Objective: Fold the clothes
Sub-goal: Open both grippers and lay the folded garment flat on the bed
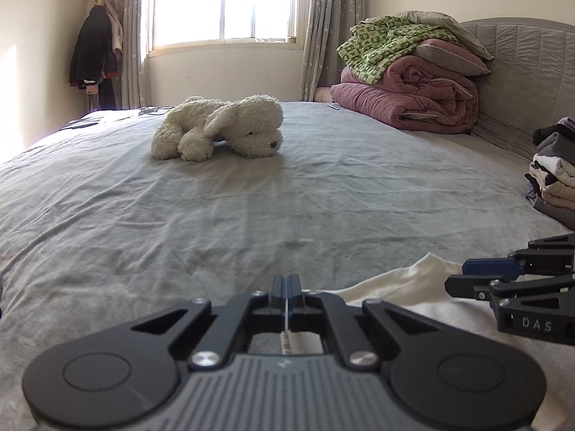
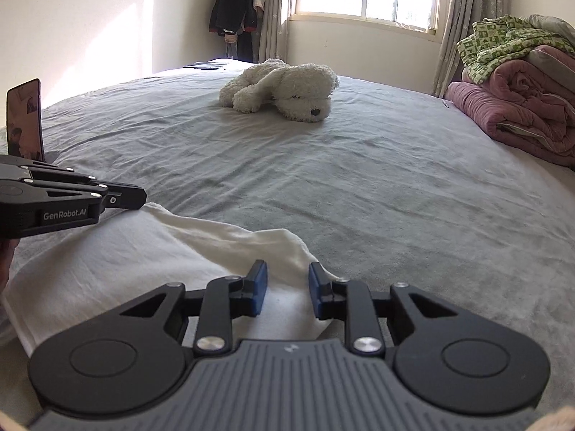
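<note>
A white garment (image 2: 125, 262) lies flat on the grey bed sheet (image 2: 359, 186) near the front edge. In the left wrist view my left gripper (image 1: 286, 282) is shut, with a thin white edge of the garment (image 1: 402, 298) pinched between its pads. From the right wrist view the same left gripper (image 2: 142, 197) sits at the garment's far left corner. My right gripper (image 2: 287, 287) stands over the garment's near right part. Its blue pads (image 2: 259, 287) are apart, with white cloth showing in the gap. It also shows from the side in the left wrist view, as the right gripper (image 1: 455, 274).
A white plush dog (image 1: 222, 129) lies mid-bed. Rolled pink quilts and a green patterned cover (image 1: 409, 79) are piled by the headboard. A stack of folded clothes (image 1: 553, 176) sits at the right. A phone (image 2: 25, 122) stands upright at the left edge.
</note>
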